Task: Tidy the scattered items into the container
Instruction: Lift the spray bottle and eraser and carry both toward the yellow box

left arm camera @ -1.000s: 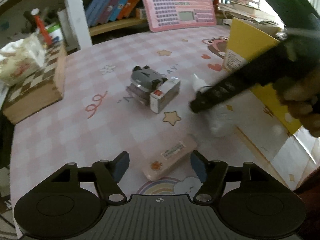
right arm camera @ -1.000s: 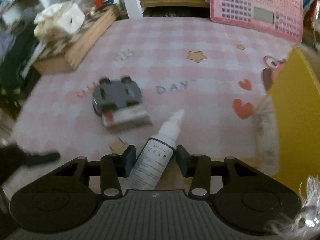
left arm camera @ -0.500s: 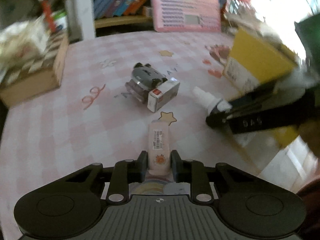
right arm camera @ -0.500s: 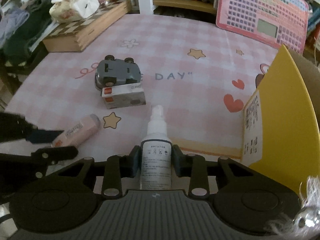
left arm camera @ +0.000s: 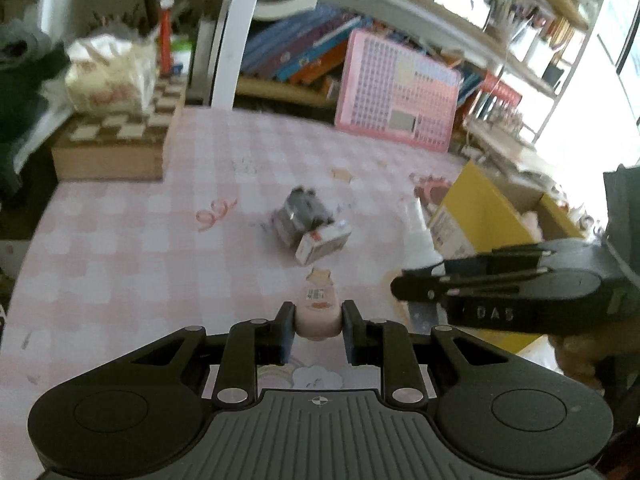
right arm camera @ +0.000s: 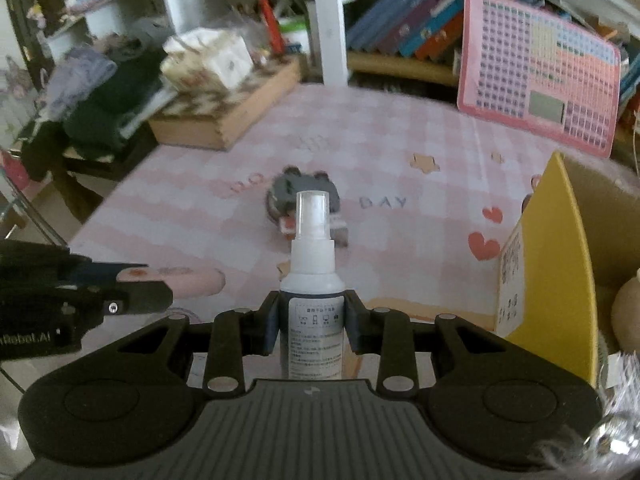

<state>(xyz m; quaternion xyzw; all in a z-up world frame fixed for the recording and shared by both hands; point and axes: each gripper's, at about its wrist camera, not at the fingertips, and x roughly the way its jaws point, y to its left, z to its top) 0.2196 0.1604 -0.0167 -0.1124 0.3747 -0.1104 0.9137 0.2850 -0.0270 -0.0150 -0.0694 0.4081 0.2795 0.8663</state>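
My left gripper (left arm camera: 317, 320) is shut on a pink tube (left arm camera: 318, 310) and holds it lifted above the pink checked table (left arm camera: 120, 248). My right gripper (right arm camera: 312, 312) is shut on a white spray bottle (right arm camera: 314, 264), nozzle pointing away, also off the table. The right wrist view shows the left gripper (right arm camera: 144, 280) with the tube (right arm camera: 192, 282) at the left. In the left wrist view the right gripper (left arm camera: 400, 286) and bottle (left arm camera: 420, 236) are at the right. A grey toy car (left arm camera: 302, 214) and a small white box (left arm camera: 324, 242) lie together mid-table. The open yellow cardboard box (right arm camera: 560, 240) stands to the right.
A wooden chessboard box (left arm camera: 116, 148) with a tissue pack (left arm camera: 112, 76) on it sits at the back left. A pink keypad board (left arm camera: 396, 108) leans against the bookshelf behind. A white post (left arm camera: 228, 40) rises at the table's back edge. A beige soft item (right arm camera: 628, 308) lies inside the yellow box.
The left jaws closed on the pink tube and lifted it, turning it to point away. The right gripper tightened on the spray bottle and raised it off the table.
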